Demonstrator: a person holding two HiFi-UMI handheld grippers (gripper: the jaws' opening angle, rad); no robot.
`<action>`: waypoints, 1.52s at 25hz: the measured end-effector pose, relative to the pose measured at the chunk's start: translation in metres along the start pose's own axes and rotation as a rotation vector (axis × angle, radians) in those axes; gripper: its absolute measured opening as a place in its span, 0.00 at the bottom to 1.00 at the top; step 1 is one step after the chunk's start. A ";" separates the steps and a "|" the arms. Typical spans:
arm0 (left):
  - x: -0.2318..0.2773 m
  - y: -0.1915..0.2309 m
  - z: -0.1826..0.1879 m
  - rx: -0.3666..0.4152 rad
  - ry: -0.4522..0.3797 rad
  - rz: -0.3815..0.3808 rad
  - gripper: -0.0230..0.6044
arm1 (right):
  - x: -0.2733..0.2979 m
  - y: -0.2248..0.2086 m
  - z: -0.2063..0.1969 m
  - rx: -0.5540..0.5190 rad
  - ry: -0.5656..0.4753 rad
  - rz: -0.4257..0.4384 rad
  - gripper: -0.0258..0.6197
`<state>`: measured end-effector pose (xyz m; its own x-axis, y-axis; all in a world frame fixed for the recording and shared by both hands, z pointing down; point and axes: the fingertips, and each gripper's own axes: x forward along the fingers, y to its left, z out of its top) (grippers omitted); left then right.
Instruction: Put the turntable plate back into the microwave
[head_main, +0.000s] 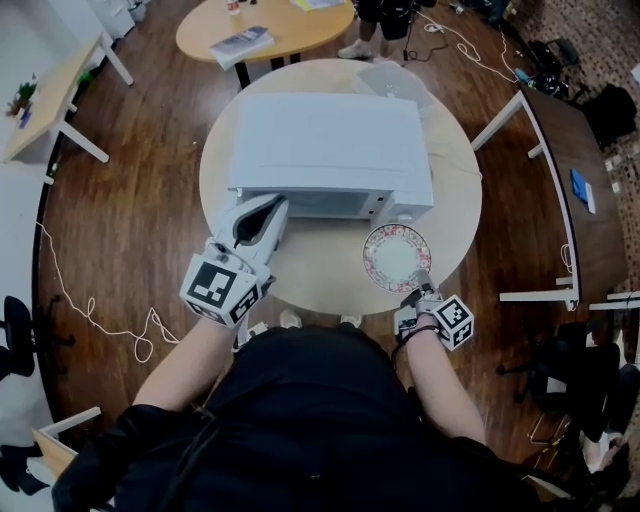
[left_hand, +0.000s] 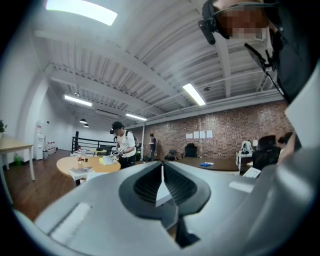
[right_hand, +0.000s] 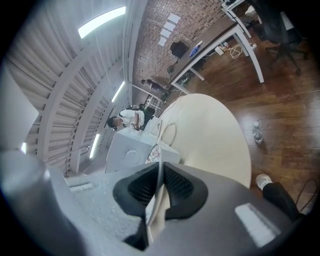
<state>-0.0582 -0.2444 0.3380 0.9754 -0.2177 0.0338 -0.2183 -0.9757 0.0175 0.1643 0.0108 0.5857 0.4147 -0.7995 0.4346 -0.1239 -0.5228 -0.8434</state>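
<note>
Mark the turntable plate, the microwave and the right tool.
turntable plate (head_main: 396, 257): head view, centre of its face.
microwave (head_main: 330, 150): head view, top panel.
right tool (right_hand: 160, 169): right gripper view, between the tips, which are clamped on the plate's rim.

white microwave (head_main: 330, 150), floral-rimmed plate (head_main: 396, 257), cream table (head_main: 320, 280)

A pale round table (head_main: 320, 280) stood on a dark wooden floor (head_main: 140, 200). Beyond it was a second round table (head_main: 290, 28) with a booklet (head_main: 240, 44) on it, and a person (left_hand: 124, 145) stood beside that one. A white cable (head_main: 100, 312) lay on the floor at the left, near a desk (head_main: 50, 100) carrying a small plant (head_main: 22, 97).
</note>
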 end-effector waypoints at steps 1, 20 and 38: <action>-0.002 0.000 0.000 -0.002 -0.002 0.004 0.06 | 0.001 0.002 -0.001 -0.004 0.005 0.003 0.07; -0.034 0.026 -0.003 -0.037 -0.011 0.104 0.06 | 0.031 0.034 -0.040 -0.052 0.133 0.047 0.07; -0.064 0.044 -0.006 -0.060 -0.013 0.213 0.06 | 0.074 0.083 -0.088 -0.120 0.293 0.129 0.07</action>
<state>-0.1307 -0.2729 0.3423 0.9074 -0.4191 0.0304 -0.4202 -0.9046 0.0711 0.1058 -0.1179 0.5755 0.1138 -0.9031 0.4141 -0.2707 -0.4292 -0.8617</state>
